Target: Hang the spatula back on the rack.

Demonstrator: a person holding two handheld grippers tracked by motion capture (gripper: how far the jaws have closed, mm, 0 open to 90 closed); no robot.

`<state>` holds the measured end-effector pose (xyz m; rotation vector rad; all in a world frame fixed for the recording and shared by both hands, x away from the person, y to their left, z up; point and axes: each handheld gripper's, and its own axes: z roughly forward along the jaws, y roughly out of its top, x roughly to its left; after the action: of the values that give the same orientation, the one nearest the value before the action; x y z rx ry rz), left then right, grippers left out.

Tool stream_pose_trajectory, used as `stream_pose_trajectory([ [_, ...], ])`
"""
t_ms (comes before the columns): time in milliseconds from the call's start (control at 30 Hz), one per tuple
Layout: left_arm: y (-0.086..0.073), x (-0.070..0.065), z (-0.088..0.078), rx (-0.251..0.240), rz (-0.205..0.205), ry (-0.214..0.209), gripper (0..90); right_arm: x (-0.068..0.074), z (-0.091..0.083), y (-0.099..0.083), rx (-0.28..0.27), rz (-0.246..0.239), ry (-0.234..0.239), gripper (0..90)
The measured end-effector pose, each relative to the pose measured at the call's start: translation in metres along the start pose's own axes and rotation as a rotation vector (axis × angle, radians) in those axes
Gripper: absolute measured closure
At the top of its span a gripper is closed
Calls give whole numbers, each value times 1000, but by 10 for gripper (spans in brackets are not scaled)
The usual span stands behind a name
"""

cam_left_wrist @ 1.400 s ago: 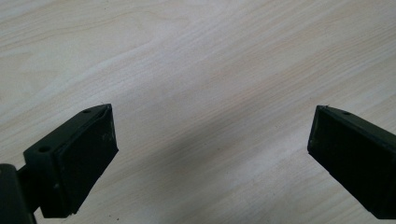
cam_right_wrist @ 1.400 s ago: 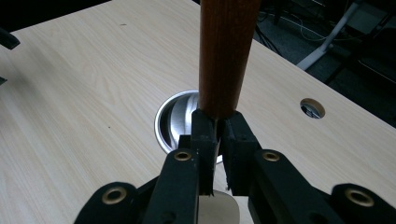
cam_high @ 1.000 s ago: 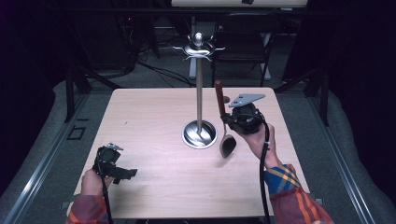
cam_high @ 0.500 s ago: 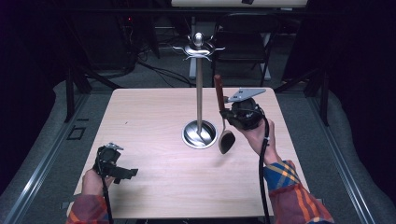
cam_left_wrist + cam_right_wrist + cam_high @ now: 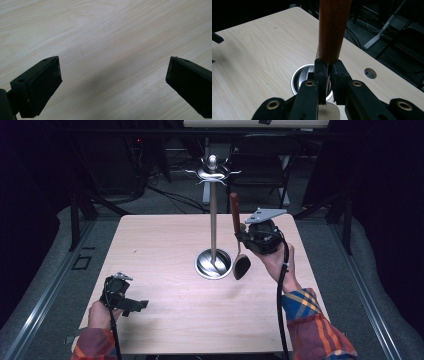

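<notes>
The right gripper point(image 5: 246, 236) has its 2 fingers clamped on the thin metal neck of a ladle point(image 5: 238, 240), just under the wooden handle. It is held upright, handle up and dark bowl down, probably so the handle's top can reach a hook of the stand point(image 5: 213, 220). The ladle hangs just beside the stand's pole, above the middle of the bench point(image 5: 150, 245), toward its right edge. The stand is shiny metal, with a round base and curled hooks on top. The left gripper point(image 5: 131, 304) rests near the front left corner, fingers apart, nothing between them.
</notes>
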<state>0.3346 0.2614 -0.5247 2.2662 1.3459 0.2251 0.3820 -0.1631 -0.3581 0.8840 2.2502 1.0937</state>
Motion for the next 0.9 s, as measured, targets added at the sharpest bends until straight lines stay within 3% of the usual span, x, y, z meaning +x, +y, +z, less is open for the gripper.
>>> stream_pose_trajectory([
  [433,0,0,0,3,-1,3,1,-3,-4,13,-9,-1,-13,839],
  [900,0,0,1,12,3,8,1,-1,-3,29,3,-6,-58,839],
])
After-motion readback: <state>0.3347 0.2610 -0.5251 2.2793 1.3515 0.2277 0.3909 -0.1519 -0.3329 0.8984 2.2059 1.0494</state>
